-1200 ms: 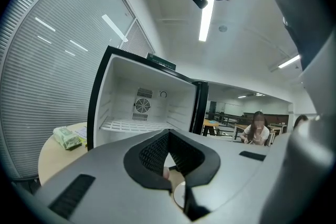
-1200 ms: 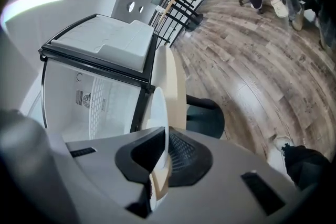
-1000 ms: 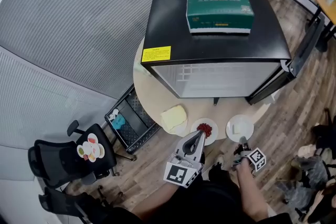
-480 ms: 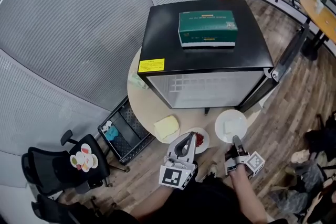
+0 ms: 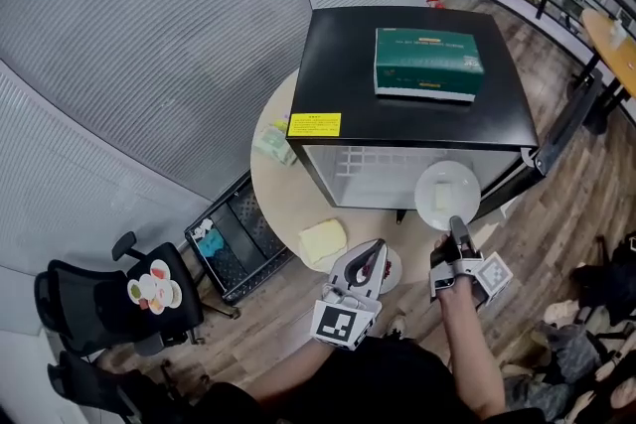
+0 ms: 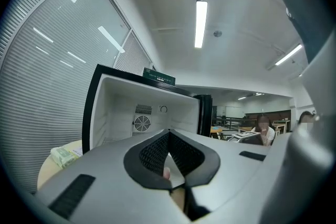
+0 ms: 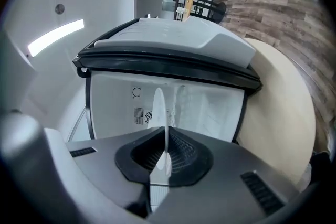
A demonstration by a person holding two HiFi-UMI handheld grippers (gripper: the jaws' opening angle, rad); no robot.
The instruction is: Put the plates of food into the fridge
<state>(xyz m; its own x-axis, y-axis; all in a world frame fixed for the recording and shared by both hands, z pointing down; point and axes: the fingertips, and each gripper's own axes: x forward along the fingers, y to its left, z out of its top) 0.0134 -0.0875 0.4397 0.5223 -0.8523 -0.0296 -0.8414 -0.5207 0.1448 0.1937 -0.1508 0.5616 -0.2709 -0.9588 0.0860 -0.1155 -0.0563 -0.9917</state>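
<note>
Hand-held gripper (image 6: pixel 168 135) facing an open fridge (image 6: pixel 113 113), its jaws closed together
Straight ahead of it, a round fan grille (image 6: pixel 141 124) sits in the fridge's white back wall; a green box (image 6: pixel 159 76) lies on the fridge top; to its left a pale packet (image 6: pixel 64 155) rests on the surface (image 6: pixel 48 173)

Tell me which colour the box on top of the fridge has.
The box is dark green, with a white lower edge; the head view shows it best.

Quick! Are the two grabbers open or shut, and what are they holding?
Left gripper: closed, holding the plate of red food by its rim.
Right gripper: closed, holding the white plate by its edge.
</note>
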